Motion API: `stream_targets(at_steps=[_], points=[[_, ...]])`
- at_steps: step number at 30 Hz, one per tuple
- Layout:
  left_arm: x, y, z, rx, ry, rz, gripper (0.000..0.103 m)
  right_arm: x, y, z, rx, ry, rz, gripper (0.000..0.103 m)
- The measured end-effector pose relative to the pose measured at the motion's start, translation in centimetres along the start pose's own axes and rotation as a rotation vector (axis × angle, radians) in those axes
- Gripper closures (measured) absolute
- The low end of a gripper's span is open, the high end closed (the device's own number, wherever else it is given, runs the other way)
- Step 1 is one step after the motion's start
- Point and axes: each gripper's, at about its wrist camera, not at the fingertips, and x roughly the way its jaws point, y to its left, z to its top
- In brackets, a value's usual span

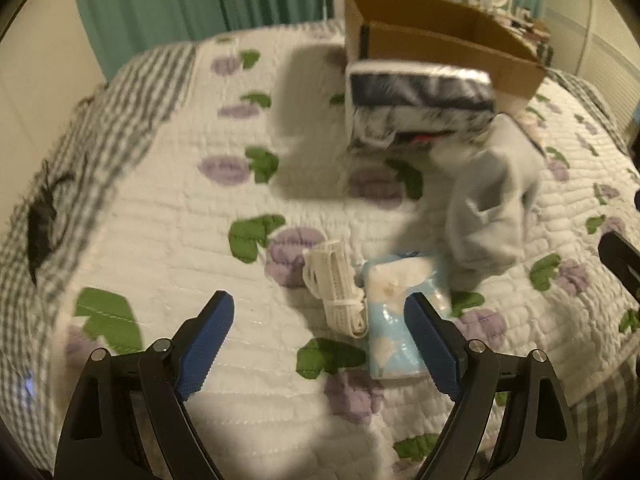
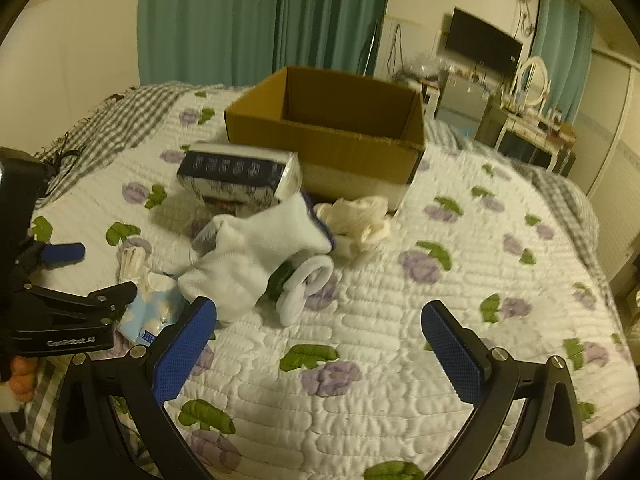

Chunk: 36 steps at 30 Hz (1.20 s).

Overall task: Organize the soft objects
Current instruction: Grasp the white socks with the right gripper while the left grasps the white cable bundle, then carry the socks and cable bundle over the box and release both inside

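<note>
Cardboard box point(image 2: 332, 140) sits open at the back of the bed point(image 2: 460, 280), stiff enough to take drops. Against its front leans the dark packet point(image 2: 240, 176), squashy; pinch its middle. Your white socks point(image 2: 256, 256) are limp; grab a bunched fold. The blue tissue pack point(image 1: 396, 320) is slippery. Both left tongs point(image 1: 320, 344) and right tongs point(image 2: 316, 352) are wide open, empty.

A bed fills most of the room, spread with a white quilt point(image 2: 400, 320) printed in purple flowers and green leaves, over a grey-checked blanket point(image 2: 120, 108). Teal curtains point(image 2: 260, 20) hang behind it against cream walls. Off to the right a dark television point(image 2: 482, 46) is mounted on the wall, above a cluttered dresser point(image 2: 532, 128) with an oval mirror point(image 2: 532, 76) (white-framed). The light is dim and yellowish.
</note>
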Motion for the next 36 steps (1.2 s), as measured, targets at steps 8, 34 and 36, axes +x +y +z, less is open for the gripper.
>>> stream_targets(at_steps=[8, 34, 36], points=[[2.2, -0.1, 0.8, -0.047, 0.070, -0.057, 0.074, 1.4, 0.8, 0.2, -0.013, 0.046, 0.024, 0.000], [-3.6, 2.5, 1.3, -0.097, -0.155, -0.065, 0.076, 5.6, 7.5, 2.3, -0.070, 0.102, 0.132, 0.051], [-4.5, 2.1, 1.2, -0.085, -0.164, -0.040, 0.076, 3.9, 7.2, 2.5, -0.059, 0.054, 0.155, 0.053]])
